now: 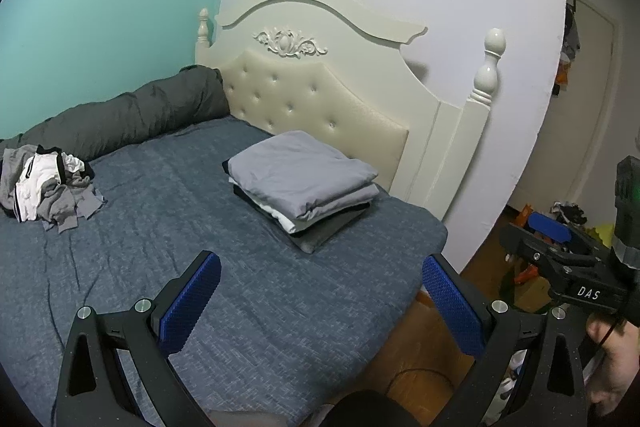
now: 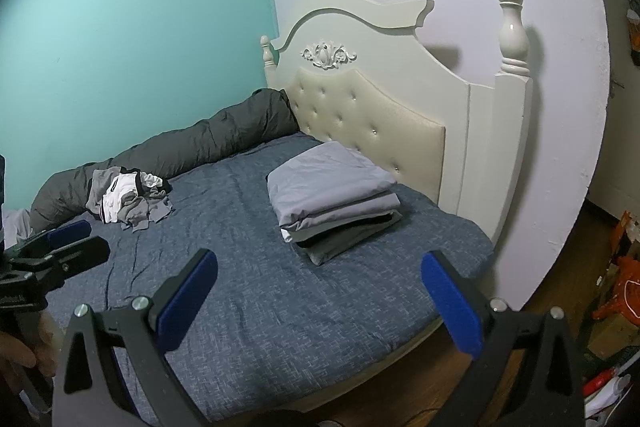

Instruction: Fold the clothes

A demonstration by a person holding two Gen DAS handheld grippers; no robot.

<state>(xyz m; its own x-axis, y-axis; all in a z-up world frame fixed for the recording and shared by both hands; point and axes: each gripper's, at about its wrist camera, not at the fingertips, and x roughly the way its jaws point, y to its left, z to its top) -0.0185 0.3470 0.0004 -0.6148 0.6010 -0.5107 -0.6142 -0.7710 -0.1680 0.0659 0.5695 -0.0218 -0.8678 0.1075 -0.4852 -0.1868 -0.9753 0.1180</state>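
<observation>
A stack of folded clothes (image 1: pixel 304 183) (image 2: pixel 334 195), light grey on top with white and dark grey below, lies on the blue bedspread (image 1: pixel 248 291) (image 2: pixel 280 291) near the headboard. A loose pile of unfolded grey, white and black clothes (image 1: pixel 44 187) (image 2: pixel 130 201) sits at the far left of the bed. My left gripper (image 1: pixel 320 301) hangs open above the bed's near corner, nothing between its blue pads. My right gripper (image 2: pixel 318 297) is open too, held over the bed's near edge. In the left wrist view the right gripper (image 1: pixel 548 239) shows at the right edge; in the right wrist view the left gripper (image 2: pixel 60 247) at the left.
A rolled dark grey duvet (image 1: pixel 132 107) (image 2: pixel 208 143) lies along the teal wall. The cream tufted headboard (image 1: pixel 320 95) (image 2: pixel 380 107) stands behind the stack. Wooden floor (image 1: pixel 424 355) with clutter and orange items (image 2: pixel 616 303) lies to the right of the bed. A person's hand (image 1: pixel 612 359) holds the right gripper.
</observation>
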